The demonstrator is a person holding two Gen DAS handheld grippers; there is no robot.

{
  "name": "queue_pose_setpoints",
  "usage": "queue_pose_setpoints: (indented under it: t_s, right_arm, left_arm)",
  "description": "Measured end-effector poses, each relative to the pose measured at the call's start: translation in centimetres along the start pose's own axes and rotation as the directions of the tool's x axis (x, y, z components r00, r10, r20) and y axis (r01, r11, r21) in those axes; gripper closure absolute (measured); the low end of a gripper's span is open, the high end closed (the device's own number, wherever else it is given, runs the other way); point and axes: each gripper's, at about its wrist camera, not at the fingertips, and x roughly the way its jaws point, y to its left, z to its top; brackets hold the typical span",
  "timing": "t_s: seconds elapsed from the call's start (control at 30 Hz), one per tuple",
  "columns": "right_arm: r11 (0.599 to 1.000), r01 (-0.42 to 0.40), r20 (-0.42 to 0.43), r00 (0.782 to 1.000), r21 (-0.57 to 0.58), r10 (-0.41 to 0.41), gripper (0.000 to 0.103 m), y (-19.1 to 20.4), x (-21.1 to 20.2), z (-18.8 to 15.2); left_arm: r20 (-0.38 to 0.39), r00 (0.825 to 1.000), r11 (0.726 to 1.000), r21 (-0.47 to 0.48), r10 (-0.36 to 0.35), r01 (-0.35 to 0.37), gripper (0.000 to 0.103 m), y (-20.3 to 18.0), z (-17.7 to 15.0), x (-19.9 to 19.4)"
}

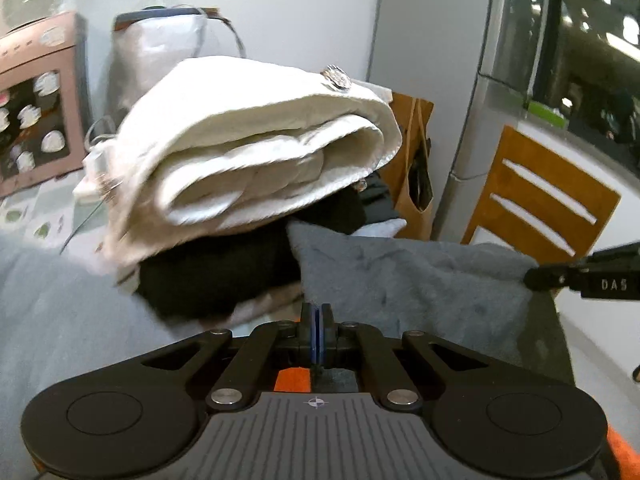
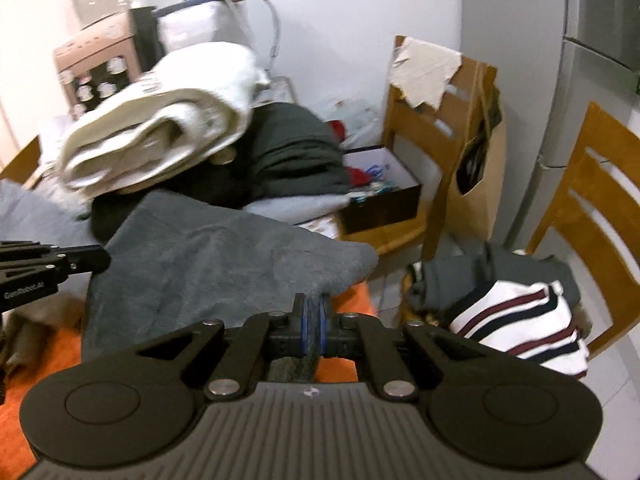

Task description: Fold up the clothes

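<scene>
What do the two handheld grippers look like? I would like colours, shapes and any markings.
The left gripper and the right gripper match: matte black linkage arms with silver rivets, two round black discs at the sides, a ribbed grey base with a small crosshair mark, and blue-edged finger pads. Side views show white lettering: "DAS" on the right one, "GenRobot.AI" on the left. No cables or sleeves are visible.

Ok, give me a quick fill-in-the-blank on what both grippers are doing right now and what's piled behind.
1. Both the left gripper and the right gripper are shut on the ____ garment.
2. The cream folded garment rests on top of a ____ garment.
3. The striped shirt lies to the ____ of the right gripper.

Missing words: grey; black; right
</scene>
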Motion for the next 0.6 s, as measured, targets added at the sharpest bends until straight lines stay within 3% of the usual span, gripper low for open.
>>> queue_pose_setpoints:
  t_s: [0.2, 0.3, 0.4, 0.6]
  right_arm:
    - [1.000, 0.025, -0.063, 0.998, 0.000, -0.025, 0.092, -1.6, 4.6, -0.7]
    - [0.999, 0.030, -0.082, 0.996, -0.014, -0.031, 0.086, -1.7, 5.0, -1.2]
    - [0.999, 0.019, -0.069, 0.997, -0.030, -0.022, 0.077, -1.6, 3.3, -1.2]
    - [0.999, -0.020, -0.043, 0.999, -0.027, 0.019, 0.073, -1.3, -3.2, -1.4]
  left_arm:
    - [-0.028, 1.000, 1.000, -0.014, -0.009, 0.009, 0.092, 0.3, -0.1, 2.6]
    - [-0.032, 0.999, 0.999, -0.021, -0.036, 0.035, 0.076, 0.9, -0.6, 1.5]
    - [-0.021, 0.998, 0.998, -0.005, -0.056, 0.056, 0.070, 1.5, -1.1, -0.8]
    - [-0.021, 0.998, 0.997, 0.024, -0.066, 0.067, 0.057, 3.3, -2.4, -7.5]
